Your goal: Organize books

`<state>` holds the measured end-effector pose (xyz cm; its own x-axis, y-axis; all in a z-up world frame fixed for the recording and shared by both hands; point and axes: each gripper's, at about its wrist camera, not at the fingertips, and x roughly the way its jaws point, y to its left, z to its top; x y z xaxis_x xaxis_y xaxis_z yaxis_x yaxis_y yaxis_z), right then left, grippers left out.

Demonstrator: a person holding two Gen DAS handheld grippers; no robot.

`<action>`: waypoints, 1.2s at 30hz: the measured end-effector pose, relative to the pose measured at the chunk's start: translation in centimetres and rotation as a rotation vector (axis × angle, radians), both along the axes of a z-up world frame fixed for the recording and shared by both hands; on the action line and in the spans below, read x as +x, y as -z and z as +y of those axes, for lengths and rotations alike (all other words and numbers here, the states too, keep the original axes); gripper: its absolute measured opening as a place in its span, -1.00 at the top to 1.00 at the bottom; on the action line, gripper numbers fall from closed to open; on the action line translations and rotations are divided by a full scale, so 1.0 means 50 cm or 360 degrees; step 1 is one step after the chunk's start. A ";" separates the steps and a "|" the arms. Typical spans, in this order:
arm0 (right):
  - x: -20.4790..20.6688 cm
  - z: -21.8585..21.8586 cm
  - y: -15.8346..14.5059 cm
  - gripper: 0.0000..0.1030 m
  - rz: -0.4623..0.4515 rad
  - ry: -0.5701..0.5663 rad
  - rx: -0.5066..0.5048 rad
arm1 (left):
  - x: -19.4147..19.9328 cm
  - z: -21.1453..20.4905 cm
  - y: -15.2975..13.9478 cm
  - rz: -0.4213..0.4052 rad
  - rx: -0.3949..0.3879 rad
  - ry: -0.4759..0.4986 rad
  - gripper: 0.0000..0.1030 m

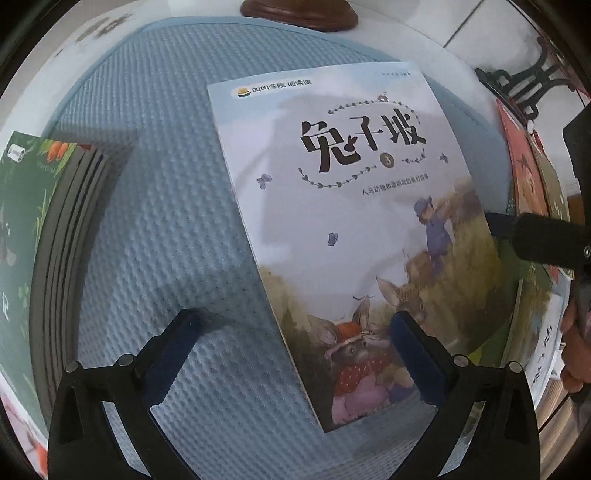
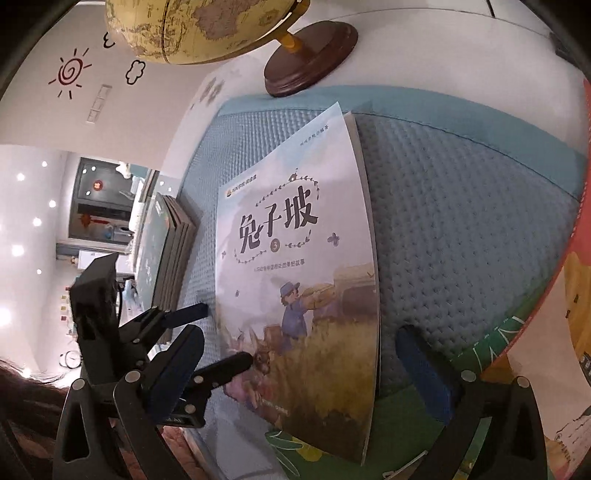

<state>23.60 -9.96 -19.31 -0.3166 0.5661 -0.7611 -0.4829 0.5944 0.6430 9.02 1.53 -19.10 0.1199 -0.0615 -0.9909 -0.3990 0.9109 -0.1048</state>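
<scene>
**Both grippers released over the rabbit storybook**

The left gripper [image 1: 295,354] is seen spread wide and pointed down at the blue quilted mat [image 1: 166,240]. Its left finger is set over bare mat, its right finger over the lower part of the storybook [image 1: 351,221]; the book's left edge passes between them, and nothing is pinched. In the right wrist view the right gripper [image 2: 306,373] is likewise released, with the book's lower end lying between its fingers and untouched by the pads. The left gripper [image 2: 225,339] is visible there at the book's left edge, one finger tip over the cover.

The storybook [image 2: 303,258], with a pale cover showing a figure in blue and rabbits in a field, lies face up and slightly askew near the middle of the mat. A stack of green books [image 1: 55,240] is placed at the mat's left edge, well apart from it. Red and orange picture books [image 2: 554,332] are seen at the mat's right edge. A globe [image 2: 192,29] on a brown wooden base [image 2: 310,59] stands just beyond the mat's far edge.
</scene>
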 end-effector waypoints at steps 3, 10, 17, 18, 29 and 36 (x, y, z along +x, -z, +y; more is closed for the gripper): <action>-0.002 0.004 -0.001 -1.00 -0.0005 0.0002 -0.0003 | 0.000 -0.004 -0.003 0.0000 0.0005 -0.0005 -0.99; 0.012 -0.005 0.004 -1.00 0.0011 0.0032 0.0013 | 0.000 0.013 0.000 -0.0023 0.0016 -0.0037 -0.99; 0.035 -0.003 0.015 -0.99 0.0135 0.0069 -0.0006 | -0.003 0.050 -0.006 -0.0029 -0.0174 -0.0117 -0.97; 0.037 -0.006 0.015 -0.98 0.0146 0.0093 -0.0006 | -0.016 0.084 -0.014 -0.0126 -0.0328 -0.0226 -0.97; 0.046 -0.064 0.035 0.17 0.0127 0.0135 0.0063 | -0.031 0.189 0.027 -0.0426 -0.1041 -0.0408 0.00; 0.051 -0.074 0.044 0.36 0.0095 0.0169 0.0180 | -0.050 0.197 0.044 -0.0309 -0.0981 -0.0425 0.68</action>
